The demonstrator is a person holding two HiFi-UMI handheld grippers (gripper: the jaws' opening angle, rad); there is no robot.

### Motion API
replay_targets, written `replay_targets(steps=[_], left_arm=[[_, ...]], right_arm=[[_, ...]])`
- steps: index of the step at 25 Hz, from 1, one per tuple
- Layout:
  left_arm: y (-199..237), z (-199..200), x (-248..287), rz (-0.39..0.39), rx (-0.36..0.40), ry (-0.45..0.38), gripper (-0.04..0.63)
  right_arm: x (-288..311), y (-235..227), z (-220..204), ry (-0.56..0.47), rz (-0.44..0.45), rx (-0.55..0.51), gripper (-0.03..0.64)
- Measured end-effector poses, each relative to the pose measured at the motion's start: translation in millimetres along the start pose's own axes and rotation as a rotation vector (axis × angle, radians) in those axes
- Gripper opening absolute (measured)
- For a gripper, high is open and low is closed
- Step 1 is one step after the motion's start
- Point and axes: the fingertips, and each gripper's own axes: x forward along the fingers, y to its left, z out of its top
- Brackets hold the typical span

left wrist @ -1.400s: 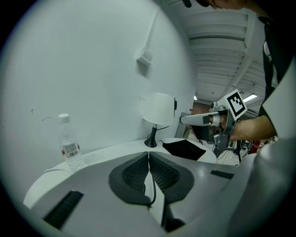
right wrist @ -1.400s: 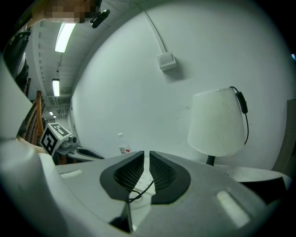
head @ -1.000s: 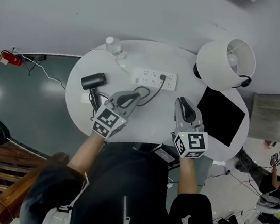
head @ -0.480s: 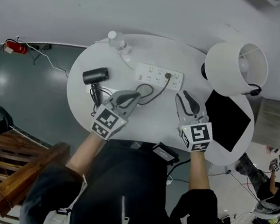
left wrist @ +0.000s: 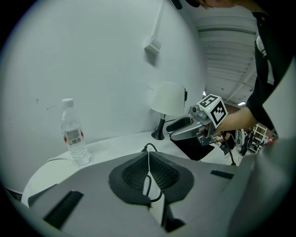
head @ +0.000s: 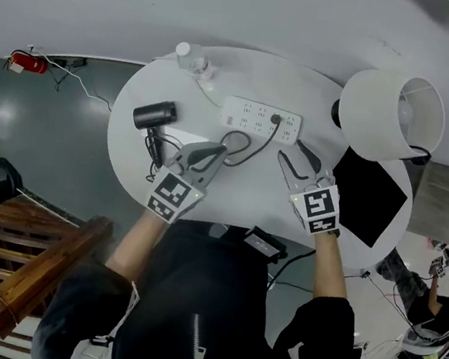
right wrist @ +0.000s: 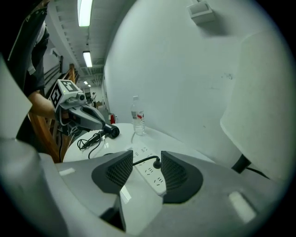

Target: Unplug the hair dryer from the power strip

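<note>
- The power strip [head: 260,120] lies toward the far edge of the white table [head: 230,196], with the black plug [head: 276,119] seated near its right end.
- The hair dryer [head: 154,115] lies near the table's left edge, and its black cord [head: 264,139] loops across to the plug.
- The left gripper [head: 216,151] hangs over the cord loop mid-table, jaws pressed together.
- The right gripper [head: 291,151] hovers just short of the strip's right end. Its jaws have just been opening and stand apart, nothing between the pads, the plug beyond the gap.
- A water bottle [head: 191,57] stands at the far left edge.
- A lamp [head: 391,117] stands at the far right edge.
</note>
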Motion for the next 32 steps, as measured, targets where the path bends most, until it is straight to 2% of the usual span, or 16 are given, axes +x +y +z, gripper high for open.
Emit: replay_targets(steps=[8,13,17,27,32], left_arm=[[4.2,-7.6,5.6,0.01,-0.01,0.025,0.014],[5.9,-13.3,8.0,0.017,-0.014,0.04,0.014],[3.9,-16.8,11.4,0.015,-0.019,0.051,0.014],[-0.8,-23.8,16.6,0.003,-0.021,0.072,0.014],[-5.0,-28.1,18.0,-0.002,-0.02,0.085,0.014]], right_arm=[[26.3,-11.0,-27.3,0.099,0.037,-0.11,0.257],[46.2,-9.4,-48.9,0.189,0.093,-0.26,0.327],[60.0,-13.2,-63.4,0.253,0.115,-0.34,0.376],[84.9,-17.5,-73.5,0.278,0.125,-0.421,0.436],[94.0,-20.2,-79.4,0.302,0.178,-0.439,0.449]])
